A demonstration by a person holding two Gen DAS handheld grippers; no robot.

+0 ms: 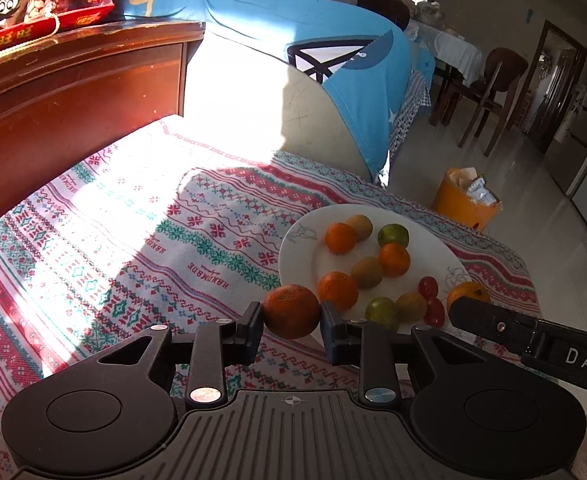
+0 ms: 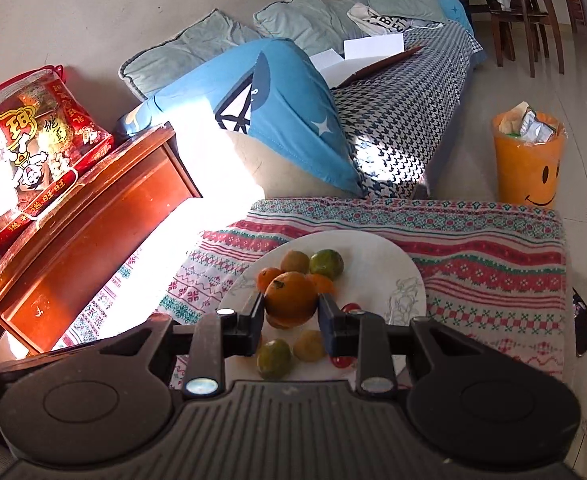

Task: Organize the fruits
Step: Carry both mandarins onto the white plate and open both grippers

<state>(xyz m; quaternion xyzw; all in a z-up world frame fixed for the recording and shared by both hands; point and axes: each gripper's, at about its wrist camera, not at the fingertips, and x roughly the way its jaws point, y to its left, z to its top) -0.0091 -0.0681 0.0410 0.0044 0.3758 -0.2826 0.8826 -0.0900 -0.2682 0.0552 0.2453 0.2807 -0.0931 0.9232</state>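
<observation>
Your left gripper [image 1: 291,322] is clenched on an orange [image 1: 291,311], both pads pressing its sides, held over the patterned tablecloth [image 1: 133,240] just left of the white plate [image 1: 445,252]. On that plate lie more oranges, brown kiwis, green citrus and small red tomatoes [image 1: 428,287]. Your right gripper [image 2: 291,316] grasps another orange [image 2: 290,298] the same way, above the near part of the plate [image 2: 377,252]. Far right, an orange smiley bin [image 2: 527,164] stands on the floor
</observation>
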